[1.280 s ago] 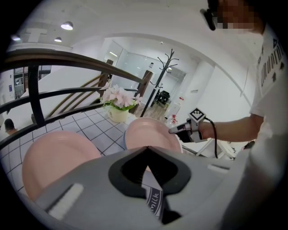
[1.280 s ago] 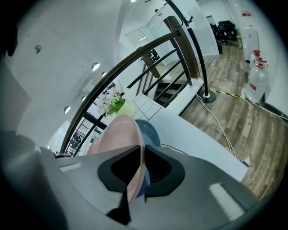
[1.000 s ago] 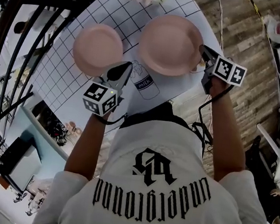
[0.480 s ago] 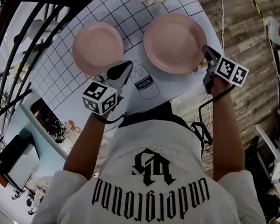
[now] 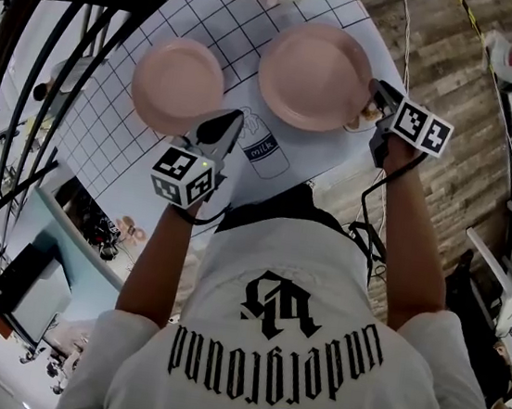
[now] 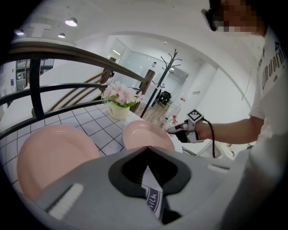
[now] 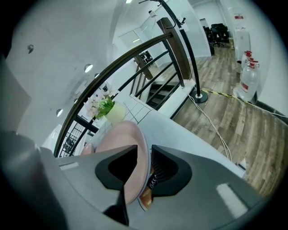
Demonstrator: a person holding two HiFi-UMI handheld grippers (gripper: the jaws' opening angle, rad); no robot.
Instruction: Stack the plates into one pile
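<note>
Right hand-held gripper (image 7: 145,157) clamps the rim of the right plate (image 5: 312,75); the left plate (image 5: 178,86) lies leftward, just ahead of the closed, empty left hand-held gripper (image 5: 230,126).

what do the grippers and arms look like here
The left gripper and right gripper are grey with dark inner pads. Each carries a white cube with black square markers. A black cable trails from the right one. The shirt is white, short-sleeved, with black print.

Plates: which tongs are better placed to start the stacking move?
Right. The right tongs are shut on the rim of the larger plate, ready to lift it; the left tongs are shut and empty, above the tablecloth, short of the smaller plate.
</note>
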